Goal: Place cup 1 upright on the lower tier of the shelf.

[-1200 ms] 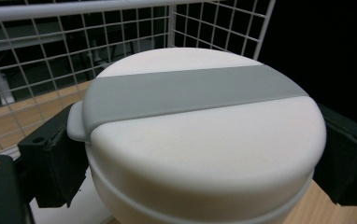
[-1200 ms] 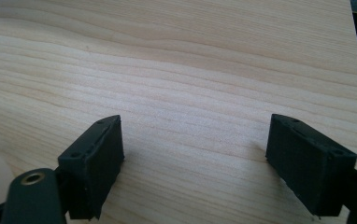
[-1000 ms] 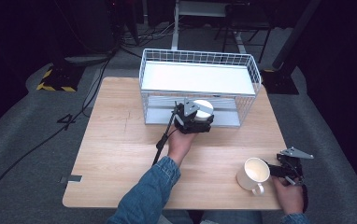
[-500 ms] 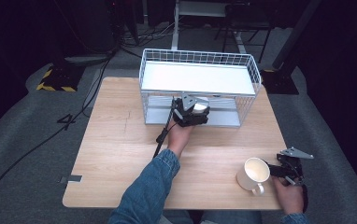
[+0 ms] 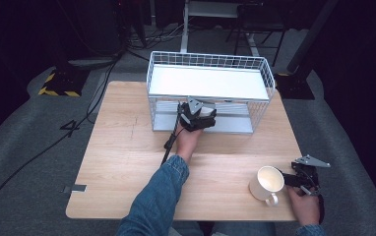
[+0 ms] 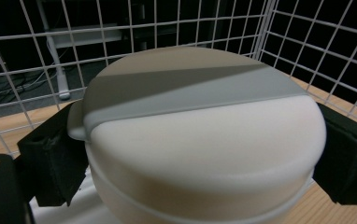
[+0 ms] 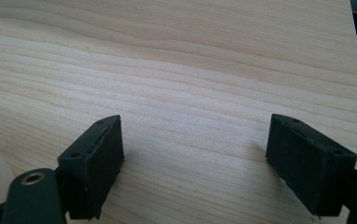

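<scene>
A white cup point(image 6: 200, 140) sits clamped between the black pads point(image 6: 50, 158) of my left gripper point(image 5: 202, 117). Gripper and cup are under the top shelf of the white wire rack point(image 5: 210, 61), at its front opening, with wire mesh behind and to the right of the cup. Whether the cup rests on the lower shelf I cannot tell. A second white mug point(image 5: 267, 183) stands upright near the table's front right corner. My right gripper point(image 5: 294, 181) lies just right of it, pointing at it. Its jaws point(image 7: 195, 163) stand apart over bare wood with nothing between them.
The wooden table point(image 5: 127, 147) has free room on its left half. The rack takes up the back middle. A black cable point(image 5: 171, 142) trails from the left gripper along the forearm. Dark floor with cables surrounds the table.
My left gripper has carried the white cup forward and a little down, from in front of the rack to under its top shelf. The right gripper and the mug have stayed put.
</scene>
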`<state>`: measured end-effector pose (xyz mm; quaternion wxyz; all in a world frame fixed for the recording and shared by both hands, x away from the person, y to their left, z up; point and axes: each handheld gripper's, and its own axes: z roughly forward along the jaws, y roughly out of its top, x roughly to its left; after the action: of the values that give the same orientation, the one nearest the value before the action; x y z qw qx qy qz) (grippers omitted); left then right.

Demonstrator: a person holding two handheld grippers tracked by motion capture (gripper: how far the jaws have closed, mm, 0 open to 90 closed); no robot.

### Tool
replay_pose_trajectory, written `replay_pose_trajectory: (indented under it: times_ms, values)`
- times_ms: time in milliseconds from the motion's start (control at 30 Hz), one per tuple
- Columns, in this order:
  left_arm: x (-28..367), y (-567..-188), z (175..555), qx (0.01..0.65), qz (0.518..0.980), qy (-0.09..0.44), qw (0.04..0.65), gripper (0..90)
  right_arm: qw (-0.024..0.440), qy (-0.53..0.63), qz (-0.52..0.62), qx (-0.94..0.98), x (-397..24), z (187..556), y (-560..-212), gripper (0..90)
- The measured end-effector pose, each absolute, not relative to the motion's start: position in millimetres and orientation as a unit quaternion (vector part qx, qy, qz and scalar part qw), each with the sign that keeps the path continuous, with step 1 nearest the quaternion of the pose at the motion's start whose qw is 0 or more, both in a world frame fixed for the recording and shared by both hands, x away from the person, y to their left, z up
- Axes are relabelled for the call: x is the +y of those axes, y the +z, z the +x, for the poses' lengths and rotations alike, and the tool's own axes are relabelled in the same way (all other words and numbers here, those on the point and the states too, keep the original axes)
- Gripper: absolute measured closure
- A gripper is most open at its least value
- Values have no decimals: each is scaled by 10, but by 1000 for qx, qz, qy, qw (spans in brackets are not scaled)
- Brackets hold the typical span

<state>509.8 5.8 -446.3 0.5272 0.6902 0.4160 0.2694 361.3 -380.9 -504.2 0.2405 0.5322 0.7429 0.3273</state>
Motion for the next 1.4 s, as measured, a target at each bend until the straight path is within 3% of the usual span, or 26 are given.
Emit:
replay_pose_trajectory:
  times_ms: [1133, 1233, 1400]
  values:
    - [1, -4582, 5163, 422, 696, 288, 504, 65, 241, 327, 532, 743, -3809, 3612, -5042, 193]
    - [15, -4577, 5163, 423, 695, 286, 506, 0, 241, 327, 532, 743, -3808, 3612, -5042, 193]
    - [26, -4565, 5158, 423, 695, 283, 508, 0, 241, 327, 532, 743, -3809, 3612, -5042, 193]
